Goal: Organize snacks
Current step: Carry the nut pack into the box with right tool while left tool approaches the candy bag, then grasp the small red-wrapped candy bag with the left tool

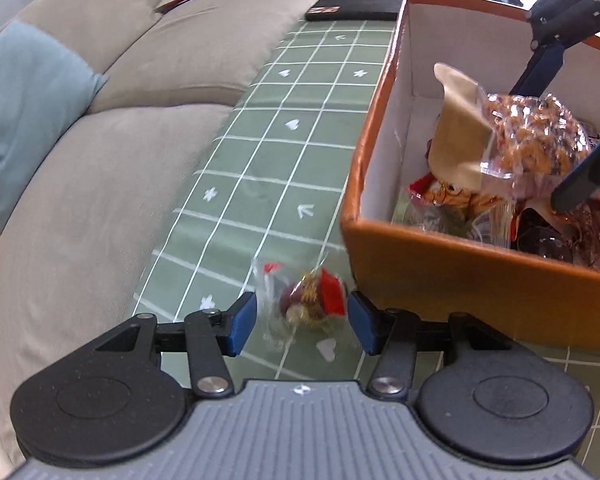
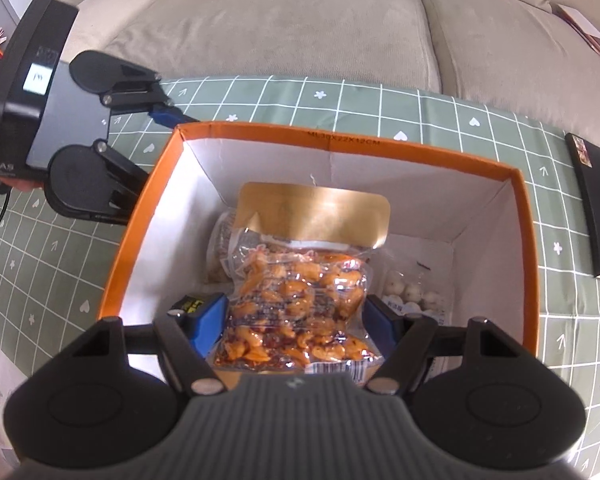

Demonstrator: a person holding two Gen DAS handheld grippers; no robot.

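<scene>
An orange box [image 1: 452,264] with white inner walls stands on the green grid cloth and holds several snack packs; it also shows in the right wrist view [image 2: 340,133]. My left gripper [image 1: 302,322] is open, its blue pads on either side of a small clear-wrapped red and gold candy [image 1: 312,298] lying on the cloth by the box's near corner. My right gripper [image 2: 296,322] is over the inside of the box, its pads at both sides of a clear bag of orange spicy snacks with a gold top [image 2: 300,280]. In the left wrist view that bag [image 1: 532,136] hangs above the box contents.
A beige sofa [image 1: 112,148] runs along the cloth's far side, with a blue cushion [image 1: 24,100]. A black flat box [image 2: 596,208] lies on the cloth to the right of the orange box. A pack of pale round snacks [image 2: 414,294] lies in the box's right part.
</scene>
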